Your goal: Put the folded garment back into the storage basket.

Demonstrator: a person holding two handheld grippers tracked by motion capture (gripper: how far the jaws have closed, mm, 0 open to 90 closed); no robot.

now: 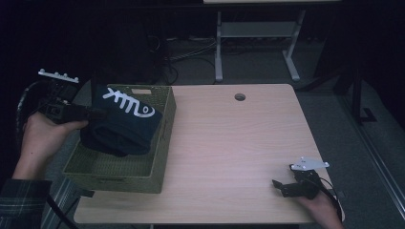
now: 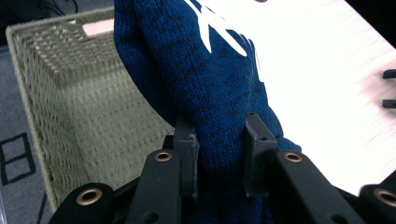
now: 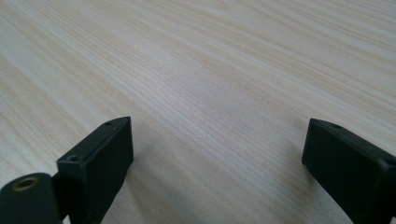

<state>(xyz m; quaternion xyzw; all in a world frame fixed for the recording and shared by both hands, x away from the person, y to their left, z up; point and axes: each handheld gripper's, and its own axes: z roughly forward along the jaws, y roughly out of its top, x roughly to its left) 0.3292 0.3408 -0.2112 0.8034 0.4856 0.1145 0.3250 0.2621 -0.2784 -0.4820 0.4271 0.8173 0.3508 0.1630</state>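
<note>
A folded dark blue knit garment [image 1: 125,123] with a white squiggle on it hangs over the olive woven basket [image 1: 143,177] at the table's left end. My left gripper [image 1: 98,114] is shut on its left side, held by a hand beside the basket. In the left gripper view both pads press into the blue knit [image 2: 205,79], with the basket's inside wall [image 2: 70,93] behind it. My right gripper [image 1: 279,187] rests low at the table's front right corner, jaws wide apart. Bare light wood [image 3: 210,93] lies between its jaws in the right gripper view.
The wooden table [image 1: 239,143] has a round cable hole [image 1: 239,97] near its far edge. Beyond it stand a white desk frame [image 1: 258,33] and loose cables [image 1: 186,55] on a dark floor. A plaid sleeve [image 1: 19,202] comes in at the bottom left.
</note>
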